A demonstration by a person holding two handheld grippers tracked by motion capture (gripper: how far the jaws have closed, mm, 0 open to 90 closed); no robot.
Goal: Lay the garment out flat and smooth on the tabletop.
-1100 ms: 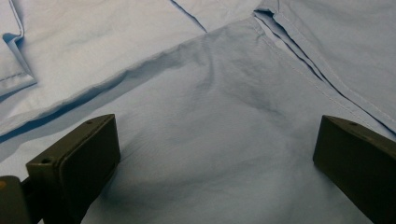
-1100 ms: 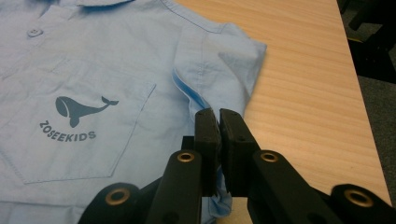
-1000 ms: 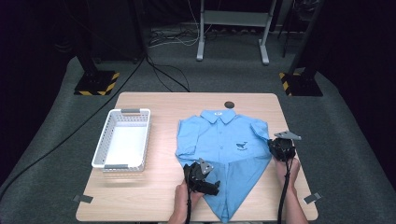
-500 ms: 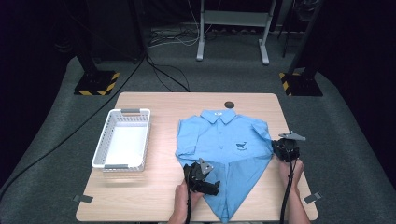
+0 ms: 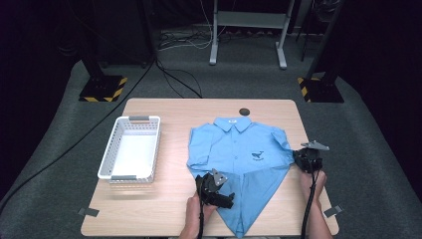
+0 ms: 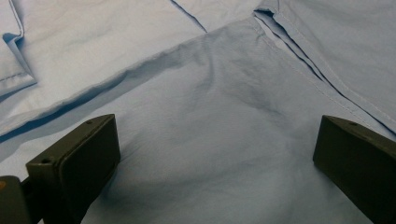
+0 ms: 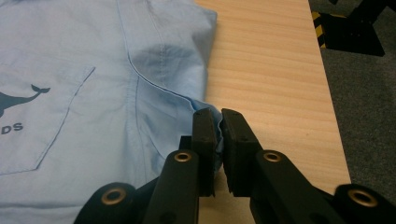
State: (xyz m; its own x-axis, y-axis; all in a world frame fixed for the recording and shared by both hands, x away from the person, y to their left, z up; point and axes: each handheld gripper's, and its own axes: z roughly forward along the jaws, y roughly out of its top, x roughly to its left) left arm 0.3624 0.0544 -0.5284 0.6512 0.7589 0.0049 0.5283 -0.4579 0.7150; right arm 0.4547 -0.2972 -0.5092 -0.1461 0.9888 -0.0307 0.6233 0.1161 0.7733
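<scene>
A light blue shirt point(image 5: 238, 152) with a small whale print lies front up on the wooden table point(image 5: 169, 114), its lower part folded into a point toward the near edge. My right gripper point(image 7: 218, 140) is shut on the shirt's point(image 7: 93, 84) right side edge, with a pinch of blue cloth between its pads. In the high view that right gripper point(image 5: 301, 158) sits at the shirt's right edge. My left gripper point(image 5: 226, 198) rests over the folded lower part, its jaws spread wide above the shirt cloth point(image 6: 210, 126) and holding nothing.
A white plastic basket point(image 5: 130, 147) stands on the left half of the table. A dark round mark point(image 5: 244, 111) sits near the far edge. Tape tabs point(image 5: 87, 212) mark the near corners. Stand bases with yellow-black stripes point(image 5: 102, 89) lie on the floor beyond.
The right gripper has shifted slightly to the right with the shirt's edge in its jaws. The left gripper has not moved.
</scene>
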